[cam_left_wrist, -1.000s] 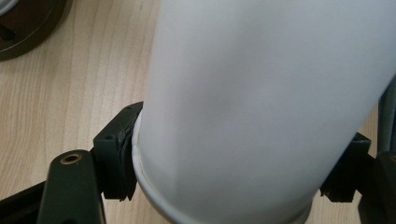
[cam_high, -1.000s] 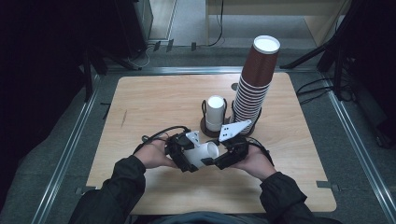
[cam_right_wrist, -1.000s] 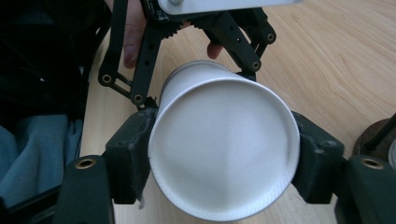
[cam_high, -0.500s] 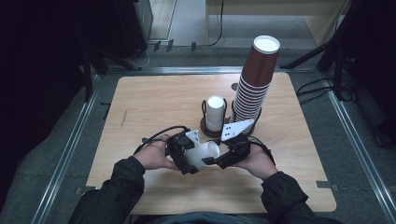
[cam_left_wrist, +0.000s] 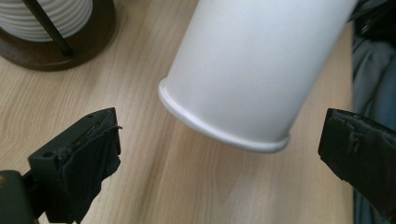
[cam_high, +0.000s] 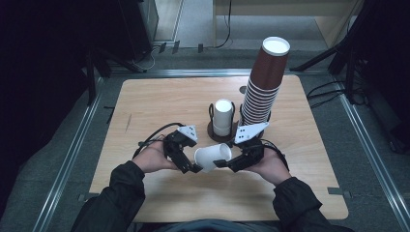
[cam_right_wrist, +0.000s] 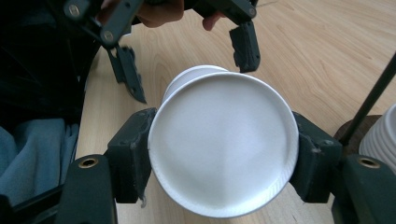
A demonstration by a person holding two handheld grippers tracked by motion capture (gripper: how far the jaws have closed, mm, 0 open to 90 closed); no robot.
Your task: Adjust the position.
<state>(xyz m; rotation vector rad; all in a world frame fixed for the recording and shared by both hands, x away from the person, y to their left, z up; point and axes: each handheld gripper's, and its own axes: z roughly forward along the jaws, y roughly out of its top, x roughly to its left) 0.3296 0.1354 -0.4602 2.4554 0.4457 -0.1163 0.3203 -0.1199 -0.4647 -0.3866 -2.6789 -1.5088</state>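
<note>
Right now the white cup (cam_high: 213,157) lies on its side above the table (cam_high: 145,106), near the front edge and just in front of the round brown stand (cam_high: 212,131). The right gripper (cam_high: 227,163) grasps it: in the right gripper view its two black pads press on opposite sides of the cup (cam_right_wrist: 223,154) near the wide open end, whose hollow faces that camera. The left gripper (cam_high: 189,162) sits at the cup's narrow closed end; its jaws have just been opening and stand wide, released, with the cup's bottom rim (cam_left_wrist: 219,126) between them and clear gaps on both sides. From the right gripper view, the left gripper (cam_right_wrist: 187,58) hangs just beyond the cup, its fingers (cam_right_wrist: 245,44) apart from the paper.

Behind the cup, the stand holds a short stack of ribbed white cups (cam_high: 223,116) between thin dark uprights. Just to the right of the stand, a tall leaning stack of brown cups (cam_high: 263,82) rises, white inside at the top. Both stacks stand close behind the grippers. The person's dark sleeves (cam_high: 116,193) come in from the table's near edge on either side of the cup.
</note>
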